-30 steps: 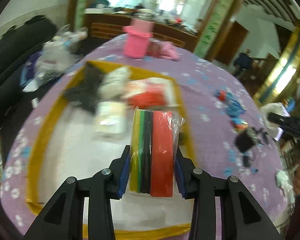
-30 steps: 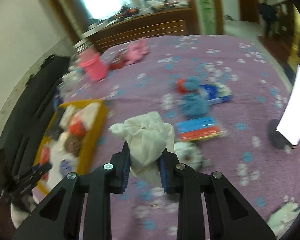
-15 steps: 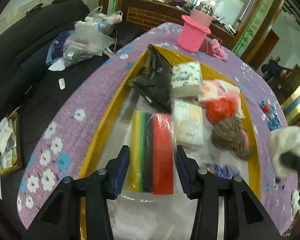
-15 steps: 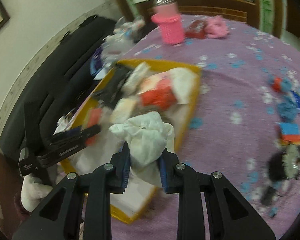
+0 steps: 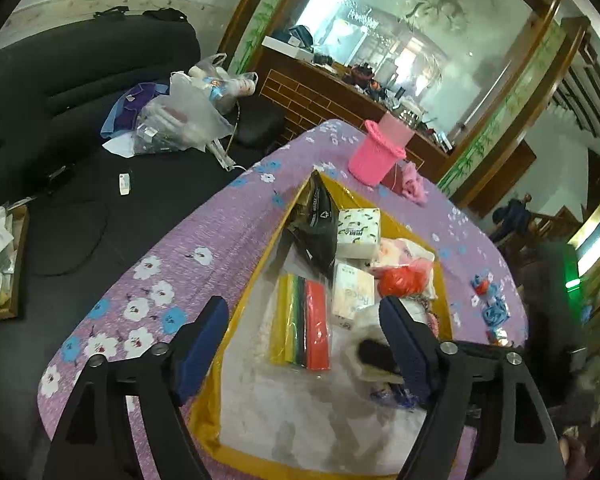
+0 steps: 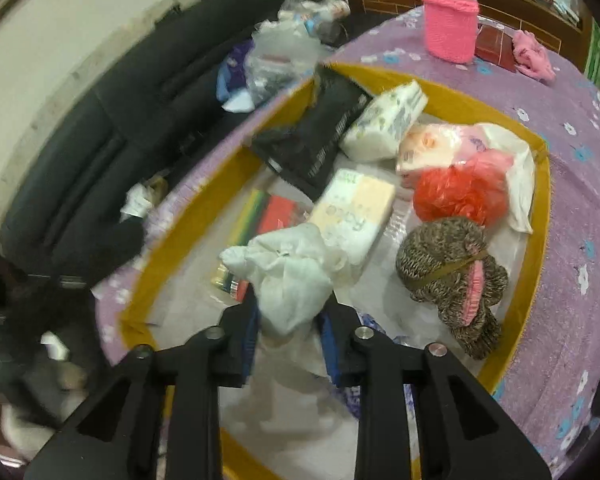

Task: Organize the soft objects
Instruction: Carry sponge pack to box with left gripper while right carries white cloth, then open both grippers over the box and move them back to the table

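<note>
The right gripper [image 6: 288,332] has its fingers clamped on a crumpled white cloth bundle [image 6: 288,268], held over the near-middle of the yellow-rimmed tray [image 6: 540,208] that sits on the purple flowered bench [image 6: 572,128]. The step in hand looks like setting this bundle down among the soft things already gathered there. Under and just ahead of it lie the pack of coloured felt sheets [image 6: 260,212] and a pale tissue pack [image 6: 356,212], with the brown knitted piece [image 6: 448,264] to the right and the red mesh puff [image 6: 456,196] beyond. To do it well, I would aim for the bare white tray floor near the gripper, between the felt pack and the knitted piece, come low before letting go so the light cloth does not tumble or drape over its neighbours, and spread the fingers fully so no fold snags on a pad. The left gripper [image 5: 300,344] hangs with its fingers wide apart and empty, above the felt pack [image 5: 304,324]; it is close to the right one, so it would be wise to draw it clear toward the tray's left rim [image 5: 260,272]
</note>
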Available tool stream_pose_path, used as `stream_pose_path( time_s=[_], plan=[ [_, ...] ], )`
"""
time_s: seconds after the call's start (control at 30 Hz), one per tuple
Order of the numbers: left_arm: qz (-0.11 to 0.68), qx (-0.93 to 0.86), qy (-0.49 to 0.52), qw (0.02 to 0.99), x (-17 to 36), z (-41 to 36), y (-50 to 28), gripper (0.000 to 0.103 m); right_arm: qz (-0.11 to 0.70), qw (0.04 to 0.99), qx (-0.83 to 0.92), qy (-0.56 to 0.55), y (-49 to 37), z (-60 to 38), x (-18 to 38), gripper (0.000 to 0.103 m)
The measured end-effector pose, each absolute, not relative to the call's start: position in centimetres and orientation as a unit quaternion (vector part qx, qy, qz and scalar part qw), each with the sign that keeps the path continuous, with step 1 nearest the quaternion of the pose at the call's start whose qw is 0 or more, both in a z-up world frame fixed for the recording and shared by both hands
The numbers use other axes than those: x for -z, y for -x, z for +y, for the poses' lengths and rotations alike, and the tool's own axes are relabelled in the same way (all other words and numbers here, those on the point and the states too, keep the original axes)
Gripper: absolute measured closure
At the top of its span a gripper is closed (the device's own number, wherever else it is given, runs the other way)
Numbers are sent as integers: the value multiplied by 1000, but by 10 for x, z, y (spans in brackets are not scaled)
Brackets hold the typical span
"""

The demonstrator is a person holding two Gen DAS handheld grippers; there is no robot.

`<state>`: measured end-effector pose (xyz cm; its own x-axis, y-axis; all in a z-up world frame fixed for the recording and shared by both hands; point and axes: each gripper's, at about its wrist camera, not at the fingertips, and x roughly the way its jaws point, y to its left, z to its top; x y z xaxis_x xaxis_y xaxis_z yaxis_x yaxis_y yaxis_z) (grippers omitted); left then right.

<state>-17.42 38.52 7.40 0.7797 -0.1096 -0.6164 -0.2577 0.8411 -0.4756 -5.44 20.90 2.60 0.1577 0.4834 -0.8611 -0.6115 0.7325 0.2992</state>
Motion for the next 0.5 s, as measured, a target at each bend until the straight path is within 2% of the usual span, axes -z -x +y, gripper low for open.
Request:
stream_pose_path(
  time_s=[0.1, 0.17, 0.23, 0.3, 0.37, 0.5],
  plan=[
    [323, -40, 288, 901, -72, 388, 180, 21, 544, 754, -364, 57, 53, 208, -21, 71],
    [318, -41, 296, 900, -71, 390, 185, 18, 544, 753, -368, 47, 50, 203, -25, 66],
    [317, -39, 307, 896, -68, 390, 183, 18, 537, 755, -376, 28, 47, 194, -33, 48],
    [319, -37, 312, 894, -66, 388, 180, 18, 528, 758, -382, 12, 46, 188, -41, 38],
    [320, -35, 312, 894, -65, 386, 179, 18, 520, 761, -387, -2, 45, 180, -49, 33],
    [322, -28, 308, 895, -69, 377, 181, 18, 516, 770, -375, -20, 46, 166, -57, 33]
  ],
)
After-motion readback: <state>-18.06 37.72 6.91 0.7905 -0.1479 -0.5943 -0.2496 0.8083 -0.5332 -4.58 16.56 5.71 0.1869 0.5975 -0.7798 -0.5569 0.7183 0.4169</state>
